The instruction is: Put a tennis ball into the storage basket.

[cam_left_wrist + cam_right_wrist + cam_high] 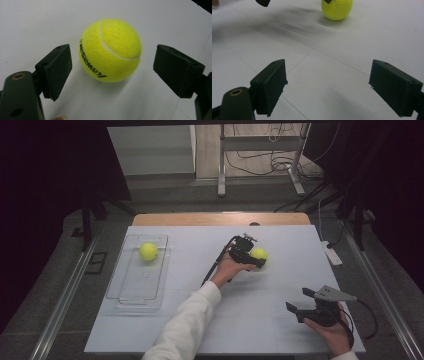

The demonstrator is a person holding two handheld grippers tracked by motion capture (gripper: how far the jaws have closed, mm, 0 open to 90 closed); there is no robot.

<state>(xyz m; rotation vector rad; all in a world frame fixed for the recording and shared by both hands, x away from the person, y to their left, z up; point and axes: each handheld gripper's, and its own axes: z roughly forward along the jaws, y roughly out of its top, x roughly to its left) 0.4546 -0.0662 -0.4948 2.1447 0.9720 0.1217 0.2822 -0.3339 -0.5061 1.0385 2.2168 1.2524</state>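
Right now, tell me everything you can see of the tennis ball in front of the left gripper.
The tennis ball is bright yellow and fuzzy, with a curved white seam and black lettering along its side. It rests on the white table, right of centre, apart from the clear tray. The left gripper is open, its jaws spread to either side of the ball with gaps on both sides; nothing but the table touches it.

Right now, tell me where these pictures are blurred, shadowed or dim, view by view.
High view: dim surroundings, white table evenly lit. Left gripper view: tennis ball sharp, its printed lettering readable, soft shadow beneath it; near black fingers slightly soft. Right gripper view: smeared grey shadow streaks on the table in front of the far ball; nothing glares.
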